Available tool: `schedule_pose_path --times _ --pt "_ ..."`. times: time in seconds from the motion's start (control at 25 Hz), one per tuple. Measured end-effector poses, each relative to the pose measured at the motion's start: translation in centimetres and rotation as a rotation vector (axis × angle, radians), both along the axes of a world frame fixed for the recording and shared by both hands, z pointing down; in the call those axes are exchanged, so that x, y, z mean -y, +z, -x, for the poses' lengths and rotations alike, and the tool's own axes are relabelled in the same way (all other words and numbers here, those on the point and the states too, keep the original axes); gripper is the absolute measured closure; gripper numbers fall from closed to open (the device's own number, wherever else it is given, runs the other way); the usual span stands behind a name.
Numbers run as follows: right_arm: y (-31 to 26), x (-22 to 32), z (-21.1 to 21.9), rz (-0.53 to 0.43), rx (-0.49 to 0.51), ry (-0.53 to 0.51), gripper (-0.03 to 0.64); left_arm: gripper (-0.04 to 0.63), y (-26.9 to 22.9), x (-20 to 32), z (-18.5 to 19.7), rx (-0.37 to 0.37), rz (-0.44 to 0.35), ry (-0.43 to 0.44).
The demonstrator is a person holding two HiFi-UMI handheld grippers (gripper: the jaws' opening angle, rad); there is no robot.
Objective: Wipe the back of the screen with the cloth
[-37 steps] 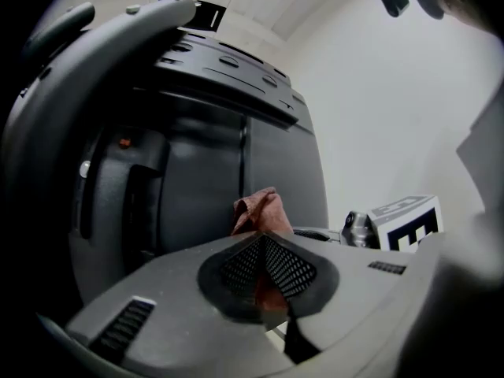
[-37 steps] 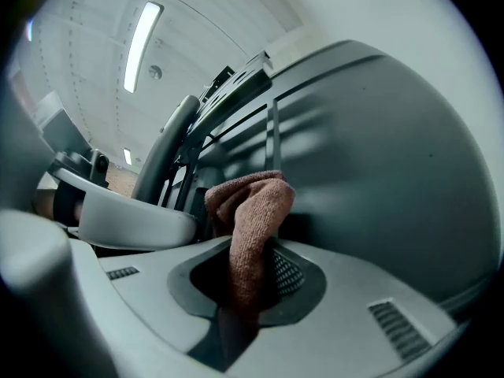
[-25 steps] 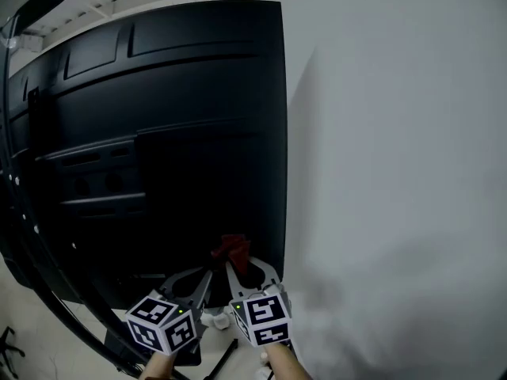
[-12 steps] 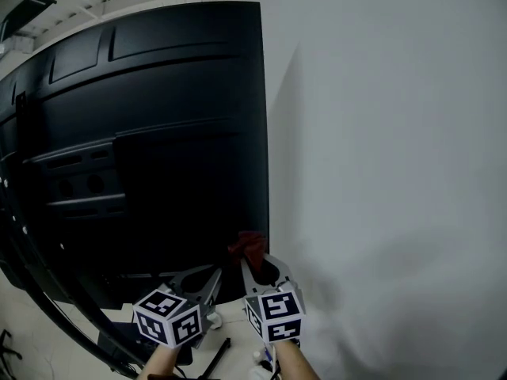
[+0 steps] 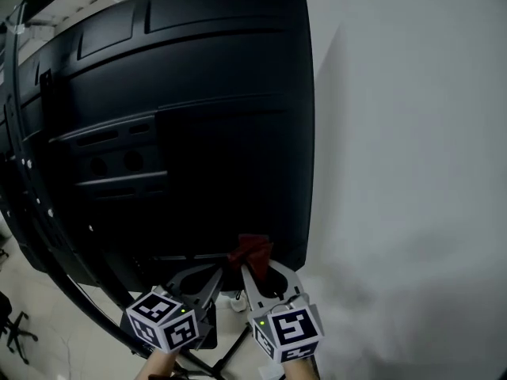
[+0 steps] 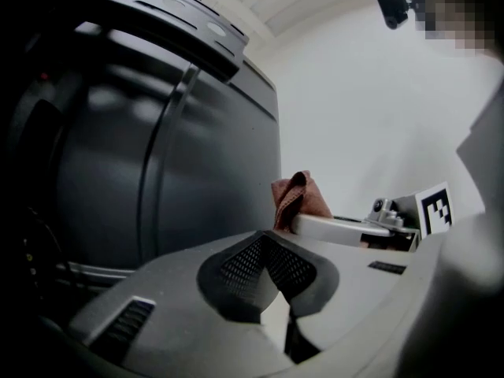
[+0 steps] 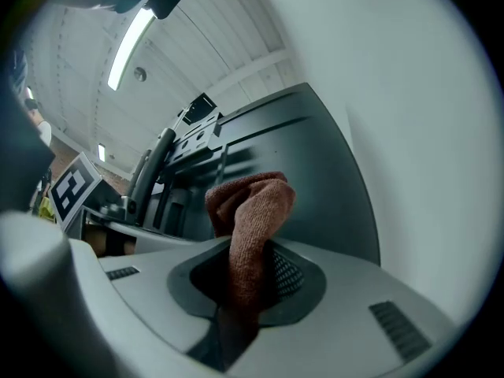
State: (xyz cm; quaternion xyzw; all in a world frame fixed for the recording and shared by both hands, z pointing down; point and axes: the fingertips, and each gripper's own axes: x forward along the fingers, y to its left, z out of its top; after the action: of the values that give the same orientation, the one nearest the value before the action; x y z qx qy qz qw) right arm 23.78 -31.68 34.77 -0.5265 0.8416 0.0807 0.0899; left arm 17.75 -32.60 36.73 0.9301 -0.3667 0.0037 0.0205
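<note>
The black back of the big screen fills the left and middle of the head view and stands upright by a white wall. A reddish-brown cloth lies against its lower right part, with my right gripper shut on it. In the right gripper view the cloth bulges out between the jaws of the right gripper, in front of the screen. My left gripper sits just left of it, shut and holding nothing. The left gripper view shows the left gripper, the cloth and the screen.
A white wall runs along the screen's right edge. Black stand bars curve down the left side. Stand legs and cables lie on the pale floor below the grippers. A ceiling light shows overhead.
The right gripper moved the cloth out to the screen's right edge, then back leftward along the lower part. The left gripper stayed shut beside it. The head view shifted.
</note>
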Motion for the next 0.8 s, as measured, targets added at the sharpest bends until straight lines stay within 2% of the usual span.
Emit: schedule_pose_path --times 0.16,0.36,0.52,0.8 --pt "0.3 -2.2 4.3 -0.02 -0.025 -0.042 0.551 0.586 -0.2 -1.5 3.7 -0.015 -0.01 -0.011" --pt "0.4 -5.7 11.4 -0.002 -0.05 -0.105 0.551 0.586 -0.4 -5.2 8.8 -0.009 -0.014 0.024" --pt "0.3 -8.9 17.8 0.006 -0.055 -0.09 0.551 0.586 -0.8 -8.2 15.4 0.007 -0.062 0.01" --pt "1.2 -14.1 28.0 0.007 -0.056 -0.044 0.551 0.586 0.0 -12.8 27.3 0.003 -0.074 -0.017"
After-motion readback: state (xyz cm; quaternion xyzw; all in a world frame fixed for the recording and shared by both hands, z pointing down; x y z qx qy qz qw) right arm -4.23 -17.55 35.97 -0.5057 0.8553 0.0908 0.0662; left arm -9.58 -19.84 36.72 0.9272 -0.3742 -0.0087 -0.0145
